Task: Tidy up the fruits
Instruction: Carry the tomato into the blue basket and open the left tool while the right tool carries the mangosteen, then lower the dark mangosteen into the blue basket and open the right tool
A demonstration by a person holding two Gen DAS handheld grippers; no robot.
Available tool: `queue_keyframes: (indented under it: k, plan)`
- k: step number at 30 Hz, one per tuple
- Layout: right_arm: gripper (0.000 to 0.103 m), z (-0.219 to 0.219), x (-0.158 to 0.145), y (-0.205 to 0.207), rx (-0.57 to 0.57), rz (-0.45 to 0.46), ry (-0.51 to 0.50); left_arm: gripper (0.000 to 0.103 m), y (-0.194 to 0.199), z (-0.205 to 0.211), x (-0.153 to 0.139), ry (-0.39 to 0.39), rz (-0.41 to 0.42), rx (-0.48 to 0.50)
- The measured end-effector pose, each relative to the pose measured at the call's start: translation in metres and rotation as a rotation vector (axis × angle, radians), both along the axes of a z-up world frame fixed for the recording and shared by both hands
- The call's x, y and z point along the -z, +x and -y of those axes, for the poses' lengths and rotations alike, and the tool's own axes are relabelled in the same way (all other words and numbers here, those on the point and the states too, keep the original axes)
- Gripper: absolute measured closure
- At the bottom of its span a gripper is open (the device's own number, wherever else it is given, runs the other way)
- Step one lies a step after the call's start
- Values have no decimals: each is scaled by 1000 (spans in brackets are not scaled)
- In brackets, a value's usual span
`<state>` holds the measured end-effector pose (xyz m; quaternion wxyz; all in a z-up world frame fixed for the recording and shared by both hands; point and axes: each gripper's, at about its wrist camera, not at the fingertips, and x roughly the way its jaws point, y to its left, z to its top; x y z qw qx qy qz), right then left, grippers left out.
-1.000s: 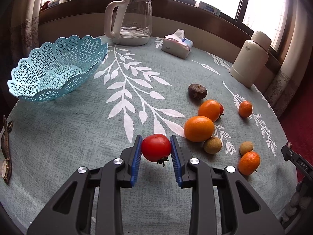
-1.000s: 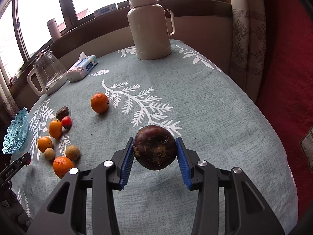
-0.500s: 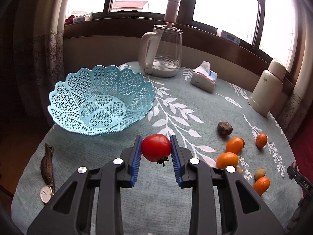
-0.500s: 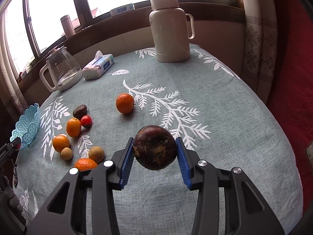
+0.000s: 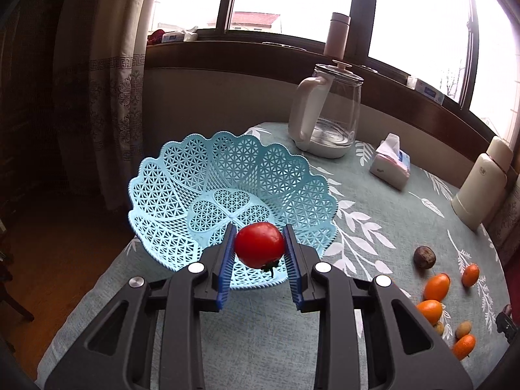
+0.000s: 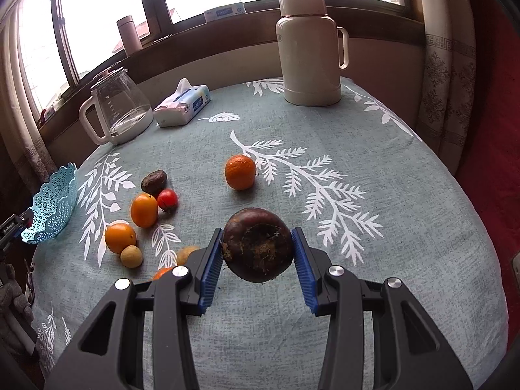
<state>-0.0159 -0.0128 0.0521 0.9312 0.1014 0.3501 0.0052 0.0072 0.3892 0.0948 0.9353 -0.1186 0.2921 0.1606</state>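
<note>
My left gripper (image 5: 259,249) is shut on a red tomato (image 5: 259,249), held just above the near rim of the light blue lattice basket (image 5: 208,175), which holds nothing. My right gripper (image 6: 257,249) is shut on a dark purple round fruit (image 6: 256,244), held over the tablecloth. Loose fruit lies on the table: an orange (image 6: 240,172), a small red tomato (image 6: 167,199), a dark fruit (image 6: 154,182), two more oranges (image 6: 144,210) and small tan fruits (image 6: 131,256). In the right wrist view the basket (image 6: 52,208) stands at the far left.
A glass kettle (image 5: 325,113), a tissue pack (image 5: 391,165) and a cream thermos (image 5: 481,188) stand along the back of the round table. The table edge drops off just left of the basket, with a curtain (image 5: 104,91) beyond it.
My left gripper has carried the tomato left and forward until it hangs over the basket's near rim. My right gripper has drifted a little closer to the loose fruit with the dark fruit still held.
</note>
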Motion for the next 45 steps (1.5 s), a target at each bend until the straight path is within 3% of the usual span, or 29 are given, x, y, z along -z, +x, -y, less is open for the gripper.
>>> queue_keyframes:
  k: [16,17,18,20,21,32,45]
  plan:
    - [60,-54,-4,19,-109,-6,-35,72,16,-23,17,-38,-17,-32]
    - [61,-59,-5,21,-119,-4,-37,70,16,-24,17,-44,-12,-33]
    - [60,-64,-7,23,-129,-1,-39,60,16,-25,17,-50,-6,-36]
    - [60,-73,-9,27,-149,5,-42,31,14,-27,16,-49,10,-49]
    - [60,-78,-11,28,-159,9,-42,28,13,-28,15,-44,19,-56]
    - [60,-143,-27,48,-292,48,-56,15,8,-35,17,-20,49,-89]
    - [60,-239,-50,83,-468,109,-53,14,-1,-40,13,9,121,-123]
